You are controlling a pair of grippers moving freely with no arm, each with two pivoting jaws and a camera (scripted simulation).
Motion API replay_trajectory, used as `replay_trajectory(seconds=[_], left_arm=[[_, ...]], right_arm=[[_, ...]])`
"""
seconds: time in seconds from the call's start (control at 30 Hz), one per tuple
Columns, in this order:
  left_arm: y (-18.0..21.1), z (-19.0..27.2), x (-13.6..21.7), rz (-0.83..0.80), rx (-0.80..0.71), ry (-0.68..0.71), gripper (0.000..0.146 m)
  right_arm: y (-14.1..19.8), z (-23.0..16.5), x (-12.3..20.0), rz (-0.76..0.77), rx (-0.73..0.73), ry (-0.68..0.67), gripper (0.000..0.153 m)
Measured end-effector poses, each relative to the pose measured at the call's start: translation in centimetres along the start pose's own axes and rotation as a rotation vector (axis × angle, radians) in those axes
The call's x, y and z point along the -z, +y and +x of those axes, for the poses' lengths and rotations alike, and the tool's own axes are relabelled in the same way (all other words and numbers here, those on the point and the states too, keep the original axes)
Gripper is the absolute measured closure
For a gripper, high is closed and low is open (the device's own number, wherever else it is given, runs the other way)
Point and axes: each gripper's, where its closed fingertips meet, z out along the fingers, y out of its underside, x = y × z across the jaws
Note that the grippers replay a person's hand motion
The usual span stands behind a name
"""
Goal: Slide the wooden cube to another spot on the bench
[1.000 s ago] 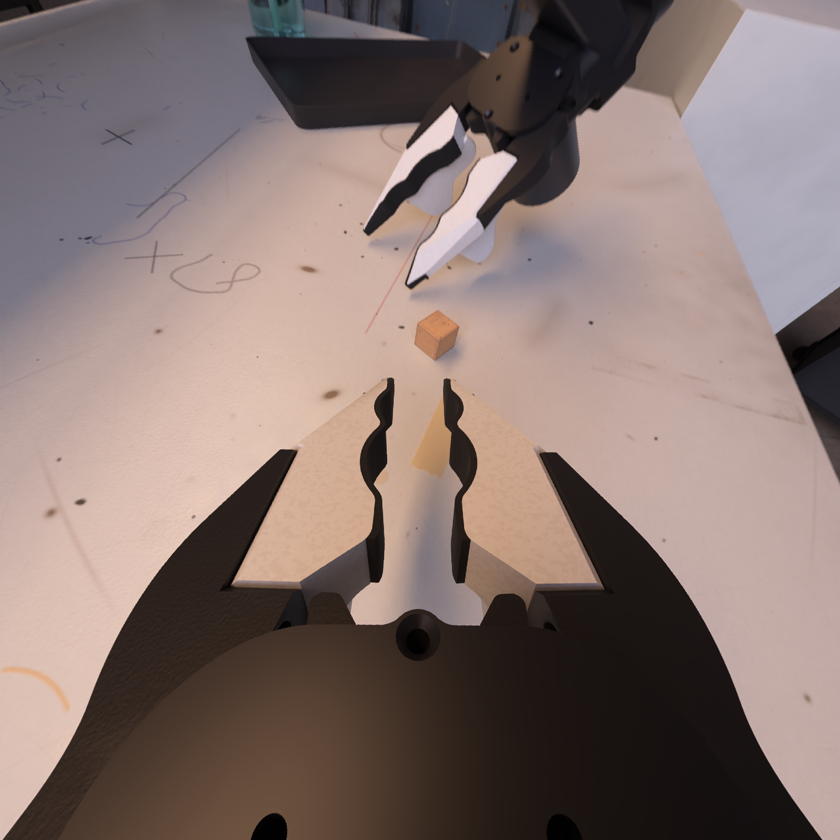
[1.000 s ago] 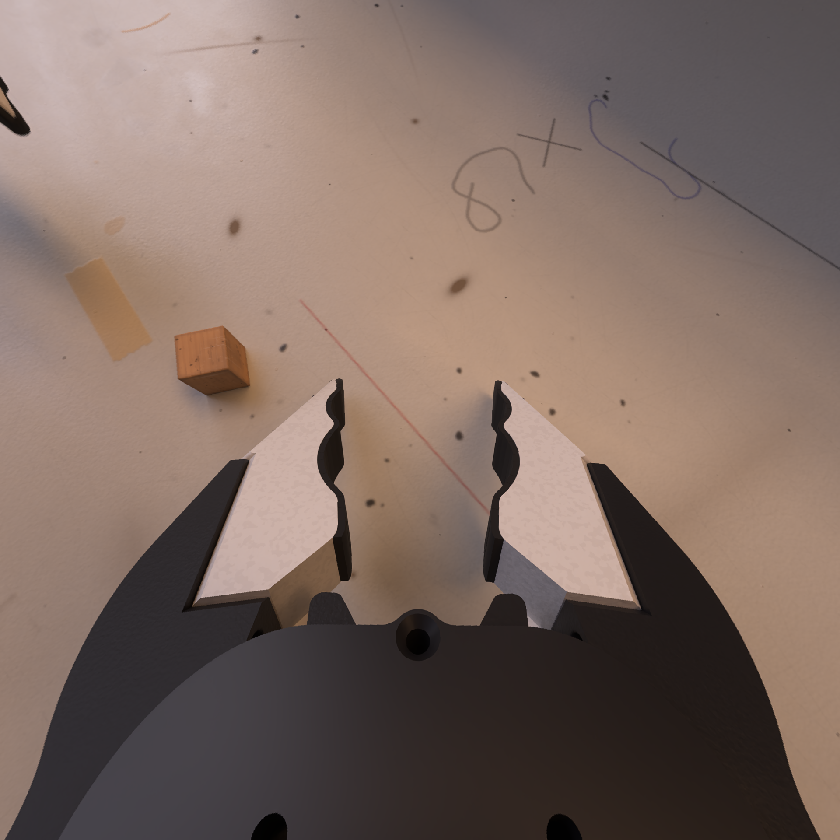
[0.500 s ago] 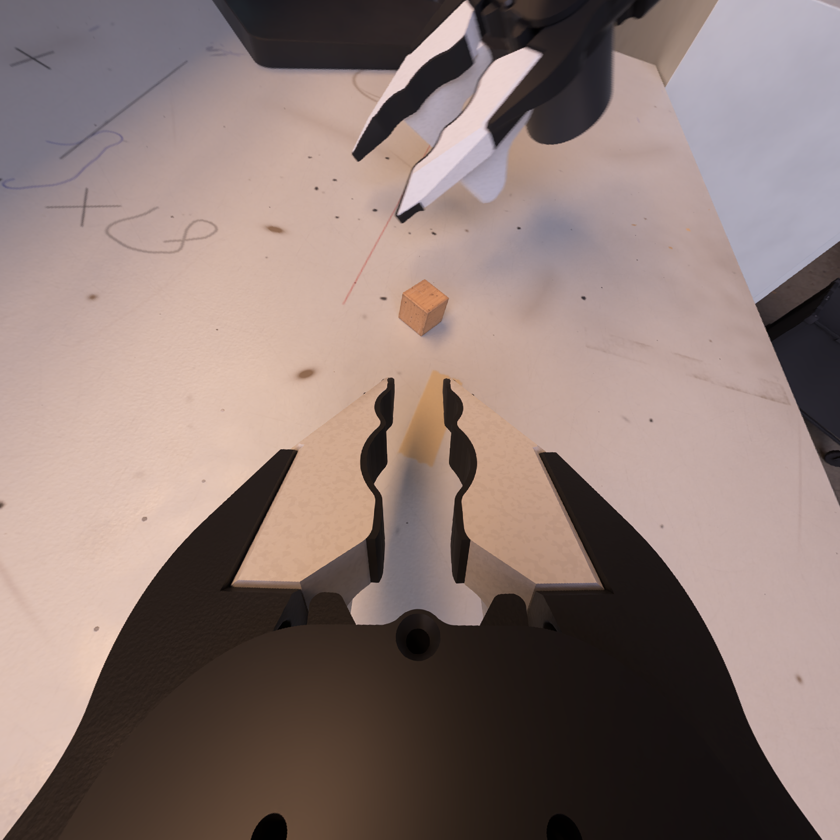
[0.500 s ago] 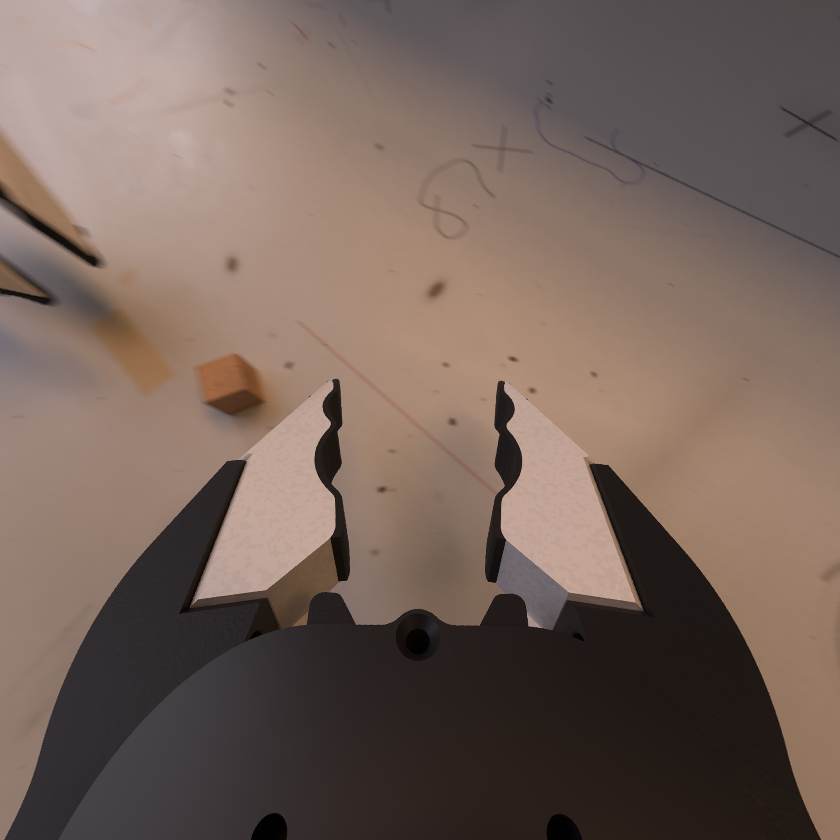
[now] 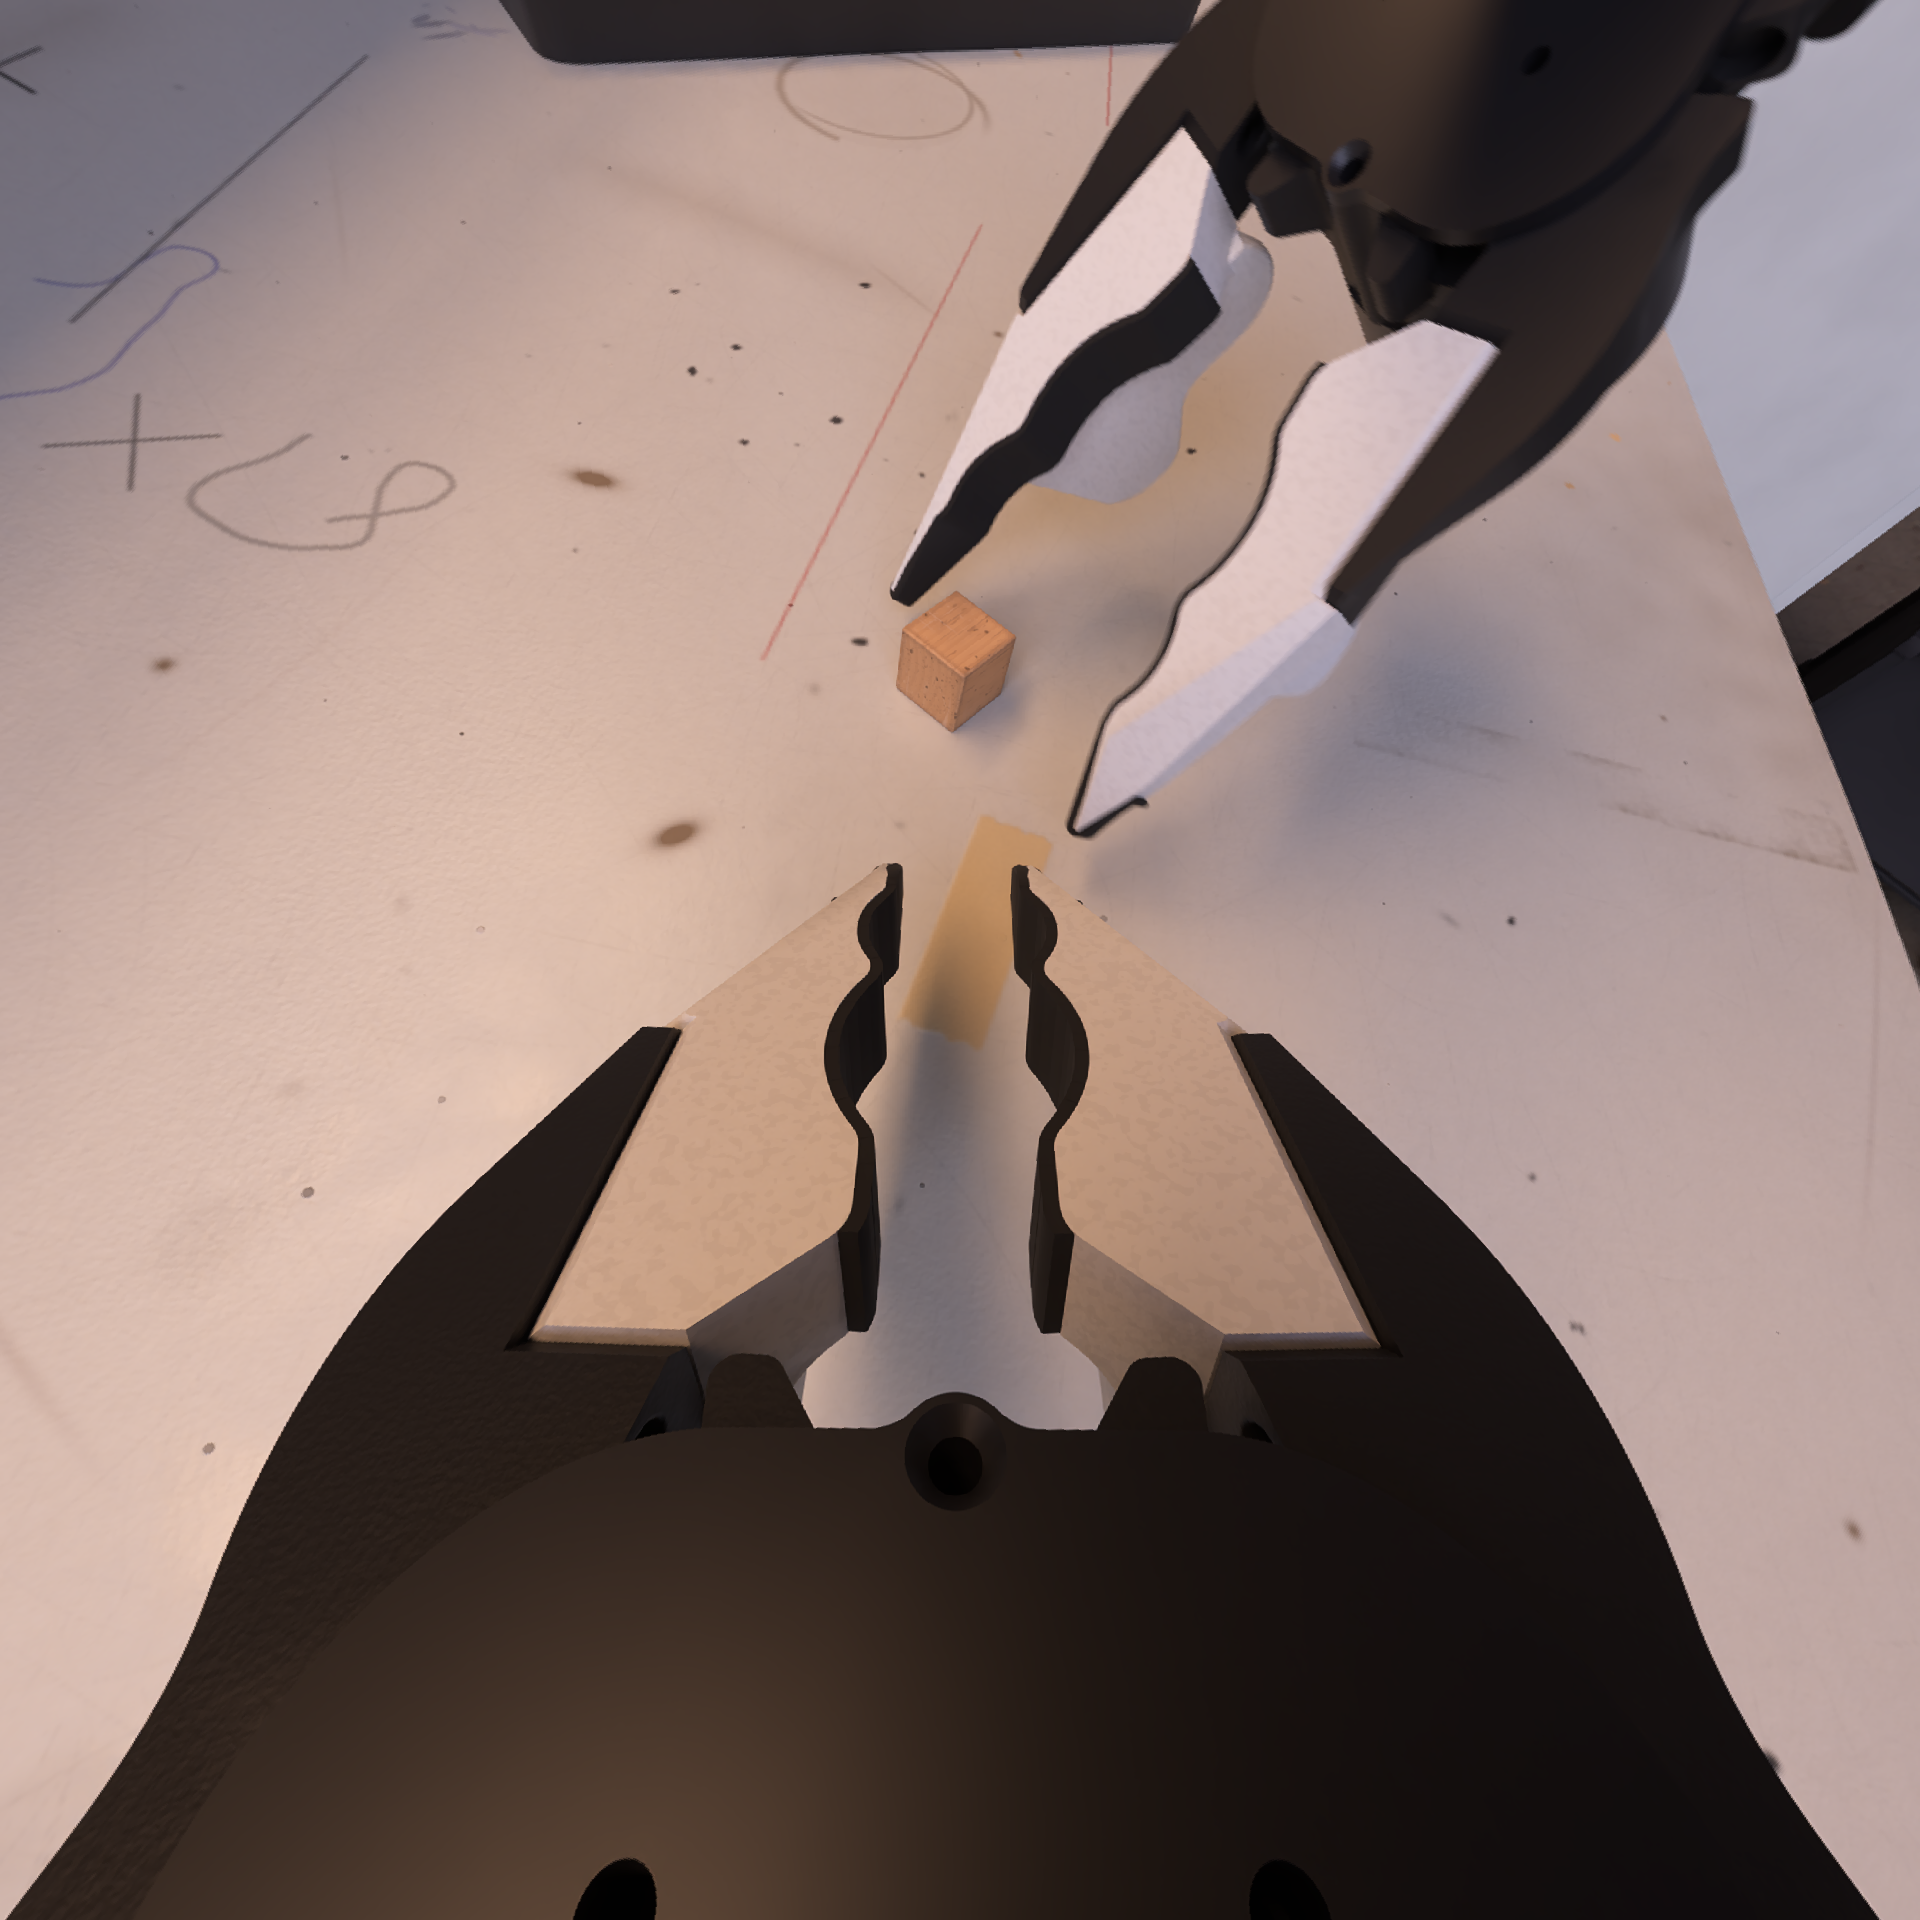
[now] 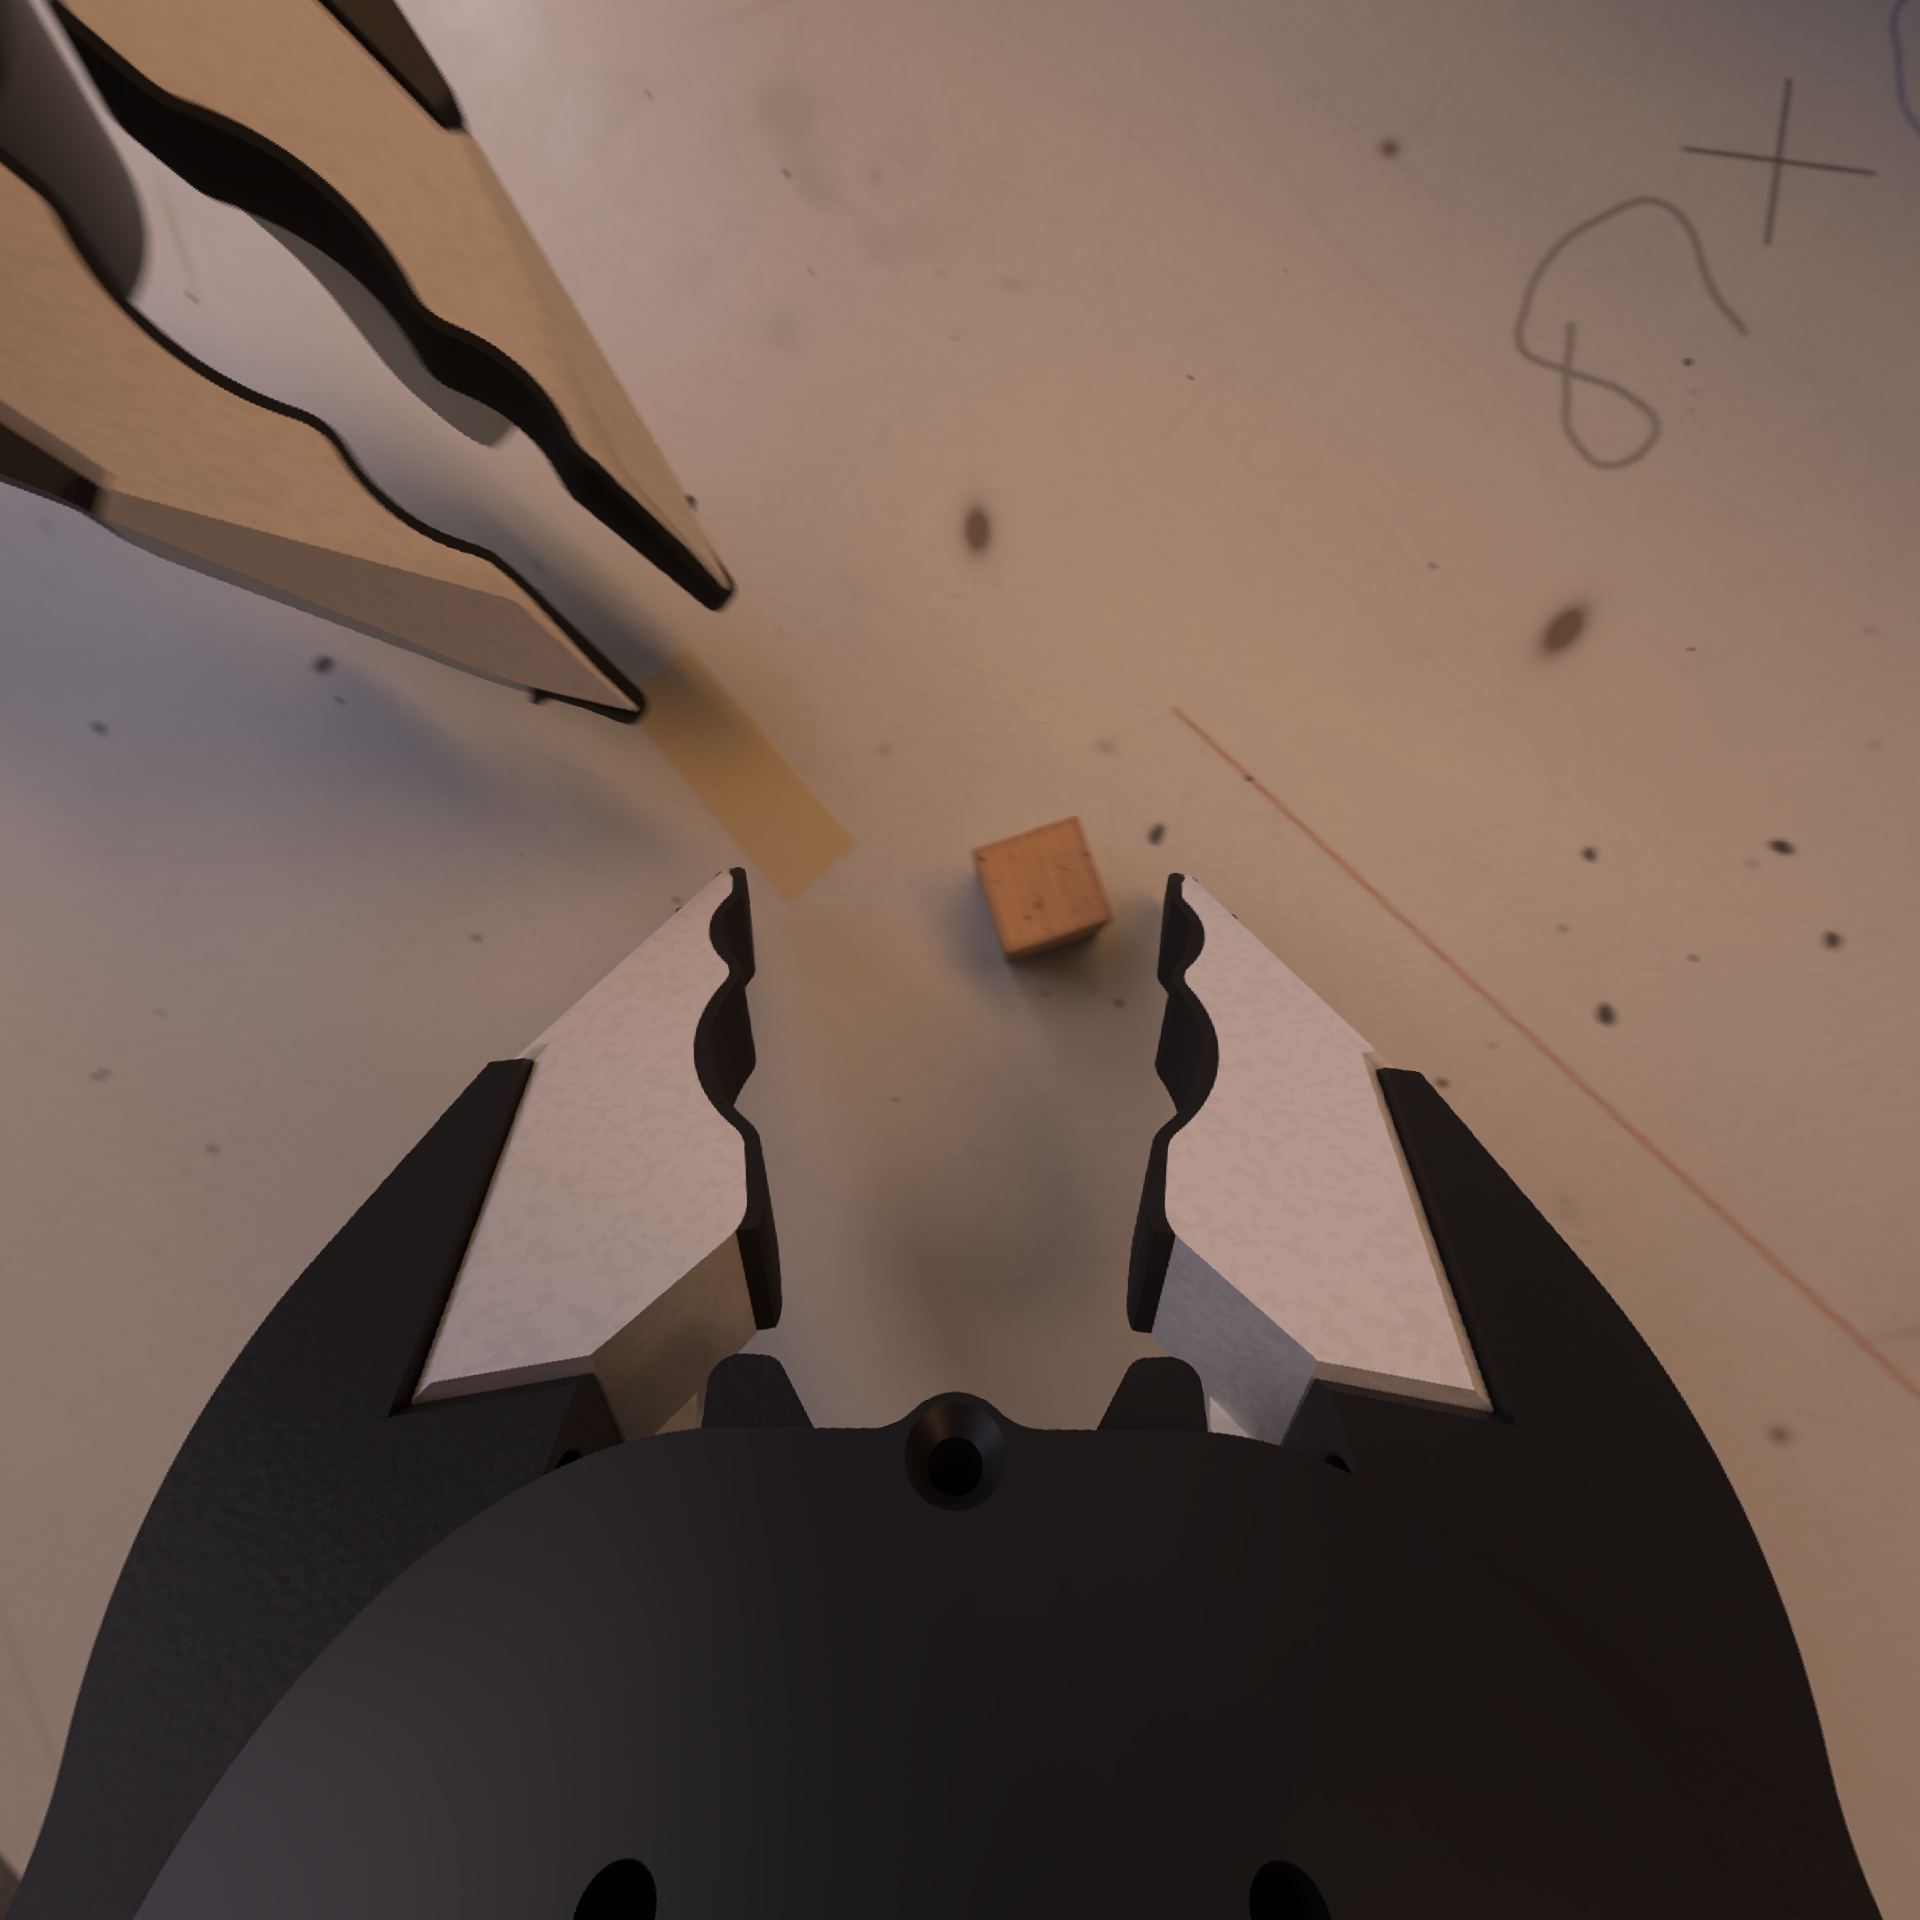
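The small wooden cube (image 5: 954, 660) rests on the pale bench, just beyond a tan tape strip (image 5: 971, 935). My right gripper (image 5: 995, 710) comes down from the upper right, open, with one fingertip at each side of the cube. In the right wrist view the cube (image 6: 1042, 888) lies between the tips of the right gripper (image 6: 956, 881), nearer the right finger, with a gap on both sides. My left gripper (image 5: 956, 878) hovers over the tape, short of the cube, its jaws a narrow gap apart and empty. It also shows in the right wrist view (image 6: 670, 655).
A black tray (image 5: 831, 26) stands at the far end of the bench. The bench's right edge (image 5: 1766, 582) runs close behind the right gripper. A thin red line (image 5: 873, 447) and pen scribbles (image 5: 322, 504) mark the surface left of the cube.
My right gripper has swung over and down to the cube, which now sits between its open fingers. The left gripper has edged closer to the cube. The cube has not moved.
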Motion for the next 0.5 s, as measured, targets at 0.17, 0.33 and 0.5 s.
replay_trajectory(seconds=[0.17,0.33,0.5], left_arm=[[0.0,0.2,0.1,0.008,-0.021,-0.003,0.125],[-0.1,0.3,0.0,0.003,-0.024,-0.001,0.125],[0.0,0.3,-0.2,-0.010,-0.021,0.003,0.125]], right_arm=[[1.8,4.8,2.0,-0.102,0.060,0.139,0.083],[0.6,2.2,2.2,0.009,0.095,-0.062,0.086],[-0.4,1.5,0.4,0.009,0.253,-0.058,0.092]])
